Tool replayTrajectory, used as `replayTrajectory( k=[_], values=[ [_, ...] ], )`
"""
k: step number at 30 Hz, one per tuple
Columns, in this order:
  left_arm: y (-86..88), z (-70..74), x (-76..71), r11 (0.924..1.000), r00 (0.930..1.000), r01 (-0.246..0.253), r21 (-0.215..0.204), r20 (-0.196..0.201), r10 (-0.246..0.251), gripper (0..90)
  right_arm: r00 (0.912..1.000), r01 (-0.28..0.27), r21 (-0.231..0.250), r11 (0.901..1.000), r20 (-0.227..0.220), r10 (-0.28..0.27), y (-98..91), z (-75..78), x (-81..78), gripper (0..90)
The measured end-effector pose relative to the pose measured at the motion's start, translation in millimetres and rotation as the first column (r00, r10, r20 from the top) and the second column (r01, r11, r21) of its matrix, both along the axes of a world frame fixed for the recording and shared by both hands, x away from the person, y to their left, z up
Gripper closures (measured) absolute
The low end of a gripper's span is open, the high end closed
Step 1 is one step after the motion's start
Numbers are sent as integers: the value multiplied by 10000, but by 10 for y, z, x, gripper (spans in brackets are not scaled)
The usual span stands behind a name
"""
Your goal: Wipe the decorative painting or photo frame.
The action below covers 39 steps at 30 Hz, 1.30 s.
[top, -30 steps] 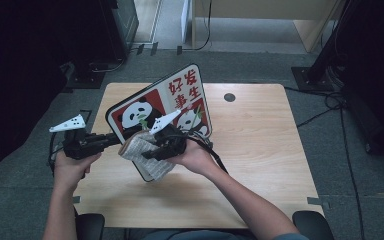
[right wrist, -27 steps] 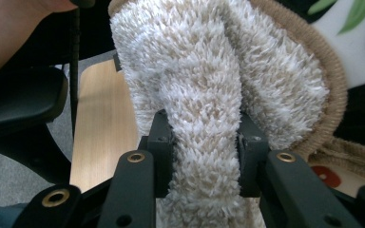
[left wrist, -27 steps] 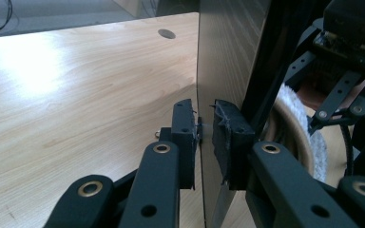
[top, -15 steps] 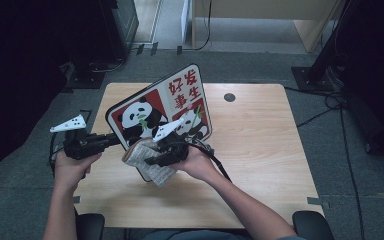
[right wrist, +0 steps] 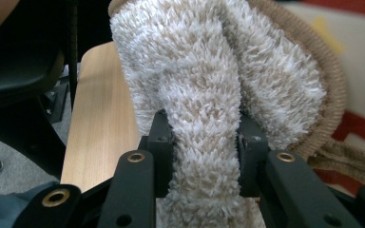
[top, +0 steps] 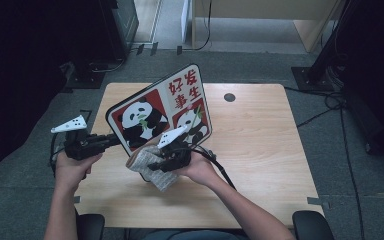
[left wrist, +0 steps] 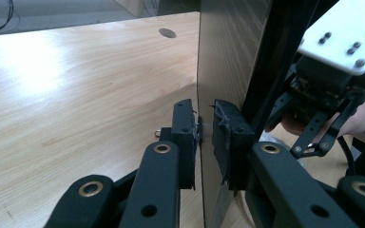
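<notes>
A flat board (top: 160, 107) printed with pandas and red characters stands tilted on the wooden table (top: 260, 150). My left gripper (top: 111, 141) is shut on the board's lower left edge; in the left gripper view its jaws clamp the thin board edge (left wrist: 204, 123). My right gripper (top: 152, 165) is shut on a fuzzy beige cloth (top: 152, 167), low against the board's front. In the right gripper view the cloth (right wrist: 204, 95) bunches between the jaws, with the board's red print (right wrist: 361, 118) behind.
A round cable hole (top: 229, 97) sits at the table's far side. The right half of the table holds nothing. Dark furniture and cables stand on the floor around the table. A black chair shows at the near edge.
My right gripper has moved down the board's face with the cloth. The left gripper and the board have stayed in place.
</notes>
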<state>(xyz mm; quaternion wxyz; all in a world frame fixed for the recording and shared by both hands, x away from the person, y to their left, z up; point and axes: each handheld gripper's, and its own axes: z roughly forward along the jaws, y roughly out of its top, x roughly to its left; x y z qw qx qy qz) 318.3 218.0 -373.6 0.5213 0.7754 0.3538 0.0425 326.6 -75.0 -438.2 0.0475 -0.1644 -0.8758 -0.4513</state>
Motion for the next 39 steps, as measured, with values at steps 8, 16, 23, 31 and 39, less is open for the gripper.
replayTrajectory(
  k=[8, 16, 23, 31, 39],
  values=[
    [9, 2, 10, 10000, 10000, 24, 50, -45, -24, 795, 9997, -65, -99, 9999, -221, 63, -1, -177, -34, 672],
    [13, -12, 4, 9999, 10000, 41, -97, -40, -42, 794, 9992, -33, -439, 9990, -405, 15, -41, -377, -89, 672],
    [14, -13, 14, 9999, 10000, 28, -151, -75, -29, 791, 9974, 33, -238, 9997, -724, -50, -71, -494, -93, 671],
    [15, -18, 21, 9998, 9999, 35, -179, -110, -37, 785, 9961, 29, -478, 9989, -879, -71, -62, -459, -96, 673],
    [14, -15, 16, 9998, 10000, 28, -171, -54, -29, 777, 9979, -41, -621, 9981, -651, 0, -53, -277, -102, 674]
  ],
)
